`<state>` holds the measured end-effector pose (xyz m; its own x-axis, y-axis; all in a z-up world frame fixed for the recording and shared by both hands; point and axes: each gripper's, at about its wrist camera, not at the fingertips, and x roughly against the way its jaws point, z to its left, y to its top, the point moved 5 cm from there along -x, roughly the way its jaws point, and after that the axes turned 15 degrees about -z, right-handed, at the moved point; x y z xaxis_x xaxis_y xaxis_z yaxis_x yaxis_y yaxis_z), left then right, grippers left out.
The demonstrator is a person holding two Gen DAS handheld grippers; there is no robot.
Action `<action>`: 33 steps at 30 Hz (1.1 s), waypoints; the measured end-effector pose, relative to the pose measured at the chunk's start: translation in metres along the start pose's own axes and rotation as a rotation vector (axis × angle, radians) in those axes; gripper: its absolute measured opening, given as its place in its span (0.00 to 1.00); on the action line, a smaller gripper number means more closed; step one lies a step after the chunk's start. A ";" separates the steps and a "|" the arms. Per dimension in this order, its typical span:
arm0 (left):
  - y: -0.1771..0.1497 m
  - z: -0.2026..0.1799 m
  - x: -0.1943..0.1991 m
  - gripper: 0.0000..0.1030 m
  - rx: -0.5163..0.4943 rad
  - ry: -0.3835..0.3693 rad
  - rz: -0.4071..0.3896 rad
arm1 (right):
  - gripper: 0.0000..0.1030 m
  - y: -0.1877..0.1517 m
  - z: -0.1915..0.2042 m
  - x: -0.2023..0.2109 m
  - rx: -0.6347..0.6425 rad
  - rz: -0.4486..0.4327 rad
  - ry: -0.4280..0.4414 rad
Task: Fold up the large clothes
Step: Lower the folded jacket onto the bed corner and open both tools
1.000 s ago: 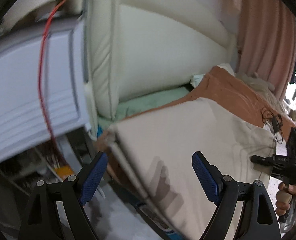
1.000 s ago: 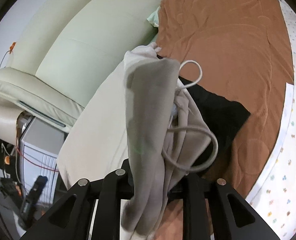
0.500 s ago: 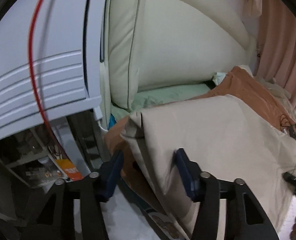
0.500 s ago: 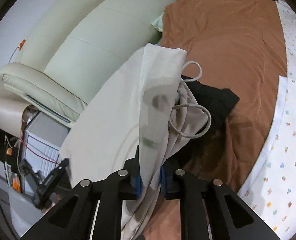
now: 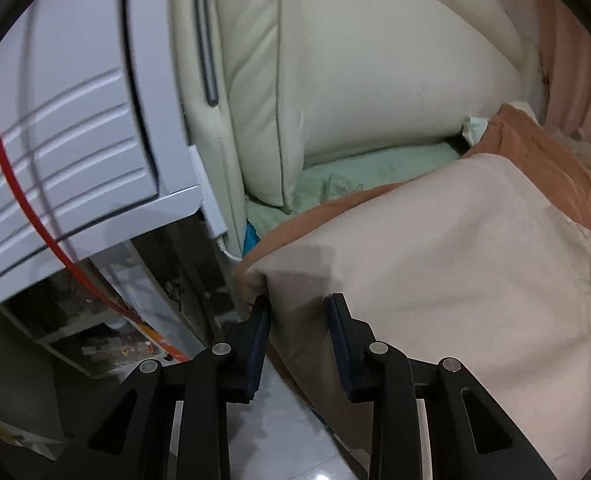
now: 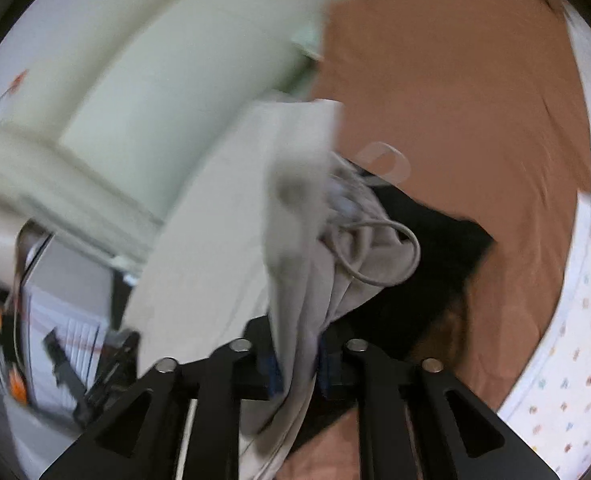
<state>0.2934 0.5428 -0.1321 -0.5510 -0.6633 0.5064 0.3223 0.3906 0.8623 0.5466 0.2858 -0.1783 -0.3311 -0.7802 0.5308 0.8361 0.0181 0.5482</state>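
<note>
On bed | right gripper [image 6: 298, 354] clamps beige garment [image 6: 295, 280] (blurred) | left gripper [image 5: 299, 320] parted round its corner

Right wrist view motion-blurred throughout; beige garment [image 6: 295, 280] hides the right tool [image 6: 298, 364] pad faces; black cloth [image 6: 435, 264] beside the garment: partly covered, kind indeterminate; garment's far hem cut by frame edge.

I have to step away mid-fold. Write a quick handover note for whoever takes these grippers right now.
Left gripper: partly closed around the corner of the beige garment at the bed's edge; a gap shows, so the grip is not firm.
Right gripper: shut on bunched beige fabric with a drawstring.
The garment lies over the brown blanket, partly over a black item.
Done: both ends reached. Left: secure the left grip, then fold.
</note>
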 end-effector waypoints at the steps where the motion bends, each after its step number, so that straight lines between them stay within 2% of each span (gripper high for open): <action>1: 0.000 -0.002 0.001 0.31 -0.014 0.003 0.003 | 0.23 -0.003 -0.013 -0.002 -0.042 0.007 0.007; 4: 0.000 -0.001 -0.001 0.31 -0.028 -0.003 0.008 | 0.31 -0.011 -0.034 0.008 -0.082 -0.007 0.035; 6: -0.001 0.000 -0.004 0.31 -0.033 -0.001 0.010 | 0.31 -0.016 -0.038 0.021 -0.078 -0.027 0.038; 7: -0.001 0.000 -0.005 0.31 -0.034 0.003 0.010 | 0.29 -0.017 -0.036 0.028 -0.073 -0.041 0.050; 8: -0.001 0.000 -0.005 0.31 -0.035 0.006 0.009 | 0.20 -0.019 -0.033 0.033 -0.062 -0.049 0.065; 10: 0.001 0.001 -0.004 0.31 -0.030 0.009 0.010 | 0.15 -0.020 -0.023 0.040 -0.041 -0.056 0.089; 12: 0.001 0.004 0.001 0.33 0.002 0.000 0.025 | 0.13 -0.021 -0.015 0.048 -0.018 -0.055 0.102; 14: -0.001 0.008 0.010 0.45 0.041 -0.012 0.038 | 0.13 -0.023 -0.013 0.051 -0.003 -0.041 0.077; 16: -0.002 0.010 0.024 0.65 0.069 -0.040 0.027 | 0.13 -0.025 -0.016 0.052 0.008 -0.009 0.028; 18: -0.003 0.009 0.038 0.68 0.073 -0.073 0.004 | 0.13 -0.028 -0.020 0.054 0.023 0.013 -0.028; 22: -0.005 0.004 0.065 0.72 0.062 -0.108 -0.016 | 0.31 -0.027 -0.025 0.069 0.052 -0.004 -0.077; 25: -0.005 -0.001 0.080 0.77 0.075 -0.131 -0.026 | 0.38 -0.020 -0.022 0.086 0.054 -0.041 -0.069; 27: -0.005 -0.006 0.089 0.77 0.077 -0.144 -0.031 | 0.52 -0.014 -0.017 0.095 0.077 -0.070 -0.073; 28: -0.006 -0.008 0.094 0.78 0.076 -0.149 -0.032 | 0.64 -0.011 -0.014 0.097 0.086 -0.083 -0.077; 29: -0.007 -0.010 0.098 0.78 0.074 -0.155 -0.032 | 0.71 -0.009 -0.012 0.100 0.098 -0.101 -0.083; 33: -0.017 -0.012 0.113 0.78 0.069 -0.167 -0.029 | 0.75 0.005 -0.004 0.095 0.132 -0.111 -0.100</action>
<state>0.2350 0.4534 -0.0892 -0.6813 -0.5618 0.4692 0.2544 0.4194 0.8714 0.5209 0.2090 -0.1276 -0.4652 -0.7163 0.5201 0.7296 0.0225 0.6835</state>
